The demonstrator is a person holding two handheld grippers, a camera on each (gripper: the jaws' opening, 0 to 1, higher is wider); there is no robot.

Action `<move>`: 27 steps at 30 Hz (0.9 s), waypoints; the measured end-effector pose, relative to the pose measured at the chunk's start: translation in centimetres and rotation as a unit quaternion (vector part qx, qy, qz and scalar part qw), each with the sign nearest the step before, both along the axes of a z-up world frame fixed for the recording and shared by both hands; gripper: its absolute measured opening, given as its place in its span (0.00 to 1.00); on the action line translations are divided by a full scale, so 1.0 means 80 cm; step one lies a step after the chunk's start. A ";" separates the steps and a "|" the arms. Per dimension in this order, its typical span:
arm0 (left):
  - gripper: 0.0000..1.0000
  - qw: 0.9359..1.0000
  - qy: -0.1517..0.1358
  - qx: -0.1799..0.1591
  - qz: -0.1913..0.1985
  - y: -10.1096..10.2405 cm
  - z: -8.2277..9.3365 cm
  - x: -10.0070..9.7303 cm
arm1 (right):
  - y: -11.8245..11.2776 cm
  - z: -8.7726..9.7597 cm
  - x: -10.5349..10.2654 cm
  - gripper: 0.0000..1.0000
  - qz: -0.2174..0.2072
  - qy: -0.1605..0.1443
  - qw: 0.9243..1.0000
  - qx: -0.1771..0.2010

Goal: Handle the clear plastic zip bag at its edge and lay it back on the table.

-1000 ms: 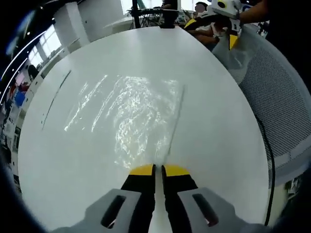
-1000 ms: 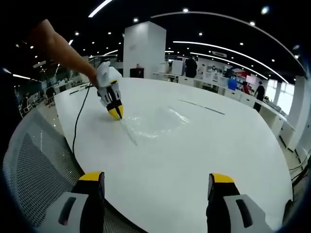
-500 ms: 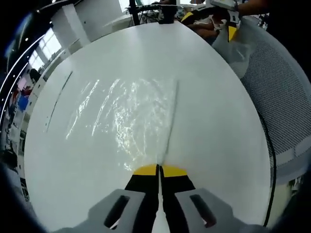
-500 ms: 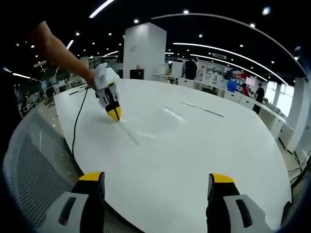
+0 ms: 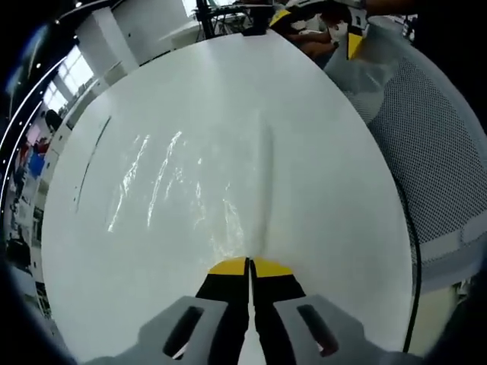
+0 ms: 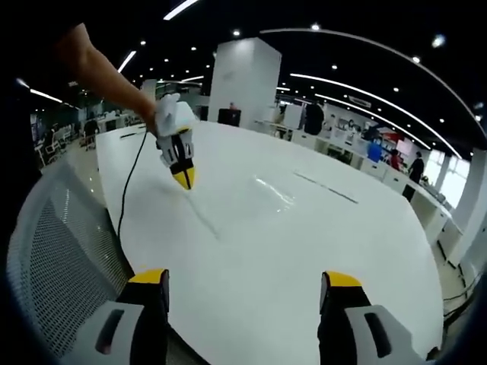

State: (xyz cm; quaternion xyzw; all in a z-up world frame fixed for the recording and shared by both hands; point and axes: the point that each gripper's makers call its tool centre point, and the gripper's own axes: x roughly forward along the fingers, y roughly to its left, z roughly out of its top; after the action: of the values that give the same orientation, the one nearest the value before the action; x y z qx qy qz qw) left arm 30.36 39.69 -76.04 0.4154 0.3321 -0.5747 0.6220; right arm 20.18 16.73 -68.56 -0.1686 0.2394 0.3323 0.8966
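Unmarked zip bag (image 5: 199,199) (left gripper (image 5: 249,268) pinching edge)

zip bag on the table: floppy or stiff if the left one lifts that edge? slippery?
Probably floppy: the clear zip bag is a thin film lying flat and wrinkled on the white table. Likely very light, so it may drag or flutter. Its glossy glare hints at slipperiness, though the left hand-held gripper appears shut on its edge.

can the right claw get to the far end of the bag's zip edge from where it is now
Probably yes. The right claw is open, holds nothing, and hangs over the table with bare surface between it and the bag. The left claw grips only the other end.
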 end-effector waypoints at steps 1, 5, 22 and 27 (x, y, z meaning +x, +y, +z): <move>0.00 1.000 -0.003 0.002 -0.001 0.001 0.001 0.000 | 0.002 0.002 0.002 0.79 0.003 -0.002 1.000 -0.001; 0.00 1.000 -0.010 0.003 -0.002 0.000 0.007 -0.008 | 0.011 0.011 0.006 0.77 0.017 -0.007 1.000 -0.002; 0.00 0.999 -0.039 0.004 0.002 -0.010 0.037 -0.027 | 0.061 0.032 0.014 0.62 0.084 -0.025 0.996 -0.004; 0.00 0.999 -0.042 0.003 0.009 -0.015 0.049 -0.036 | 0.075 0.035 0.016 0.58 0.100 -0.028 0.995 -0.002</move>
State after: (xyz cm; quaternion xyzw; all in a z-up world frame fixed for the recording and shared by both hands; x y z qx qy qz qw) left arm 27.48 38.48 -72.11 0.4380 0.3115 -0.5501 0.6391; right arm 21.44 22.74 -65.76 -0.2030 0.1969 0.4146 0.8650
